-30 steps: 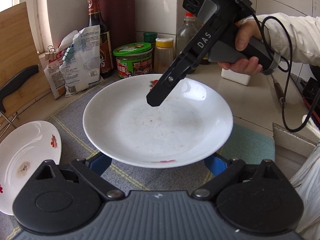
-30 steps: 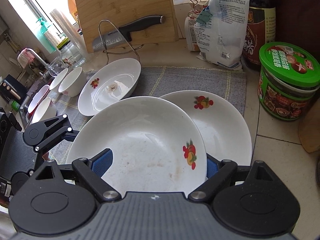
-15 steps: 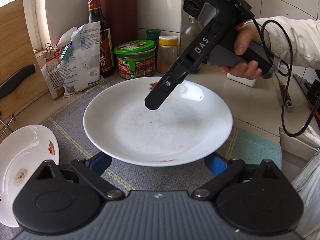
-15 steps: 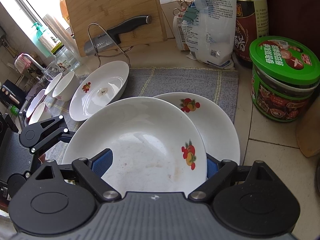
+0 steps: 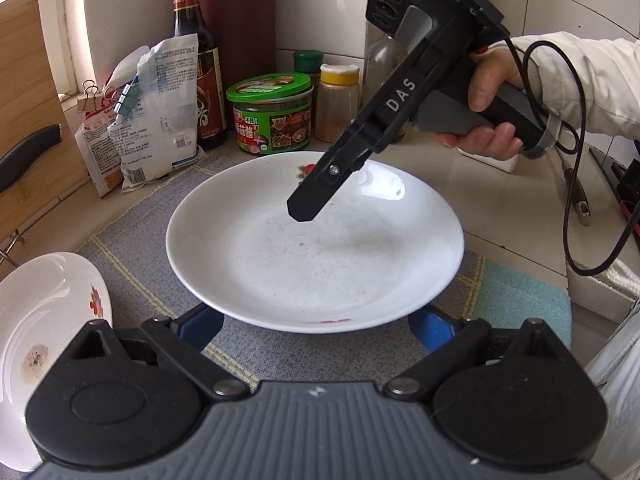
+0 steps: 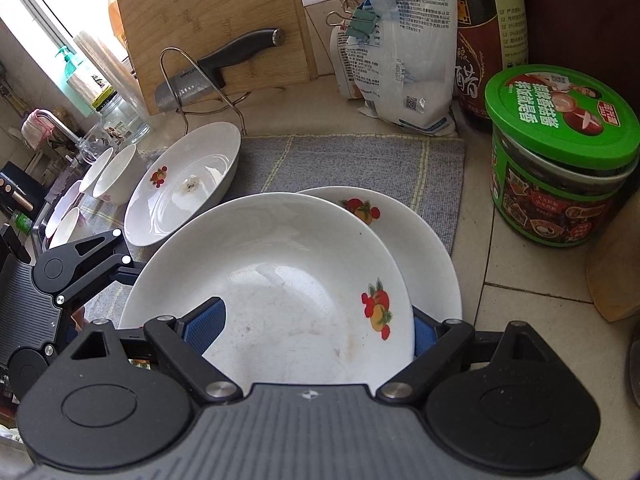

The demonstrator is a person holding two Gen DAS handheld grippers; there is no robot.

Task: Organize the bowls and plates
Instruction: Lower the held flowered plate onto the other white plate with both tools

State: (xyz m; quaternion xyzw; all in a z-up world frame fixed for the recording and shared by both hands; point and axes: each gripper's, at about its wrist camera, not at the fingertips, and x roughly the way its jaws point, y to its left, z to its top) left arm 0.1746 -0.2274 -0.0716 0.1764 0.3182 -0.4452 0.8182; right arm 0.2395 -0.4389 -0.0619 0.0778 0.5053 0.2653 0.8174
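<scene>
This is a kitchen with white wall tiles (image 5: 320,4) and a bright window (image 6: 24,4). The surface (image 6: 520,248) is pale tile, and a grey mat (image 6: 340,160) lies on it.

At the back a wooden board (image 6: 216,16) leans up, with a knife (image 6: 224,64) on a wire rack in front of it. Next to them are a clipped white bag (image 6: 400,60), a dark sauce bottle (image 6: 492,40) and a jar with a green lid (image 6: 560,152). A small jar with a yellow lid (image 5: 338,104) has brown powder in it.

The top plate (image 6: 280,280) sits over the lower plate (image 6: 428,248) on the mat, a bit off to one side. It has a fruit picture and faint brown smears inside. A third plate (image 6: 188,188) lies further along the mat with a brown spot in its middle. Small white bowls (image 6: 116,176) stand just past it.

The left tool (image 5: 314,324) is wide open, and its blue pads (image 5: 200,326) poke under the near edge of the top plate. The right tool (image 6: 314,332) is wide open too, over the same plate. I cannot tell if the top plate touches the lower one.
</scene>
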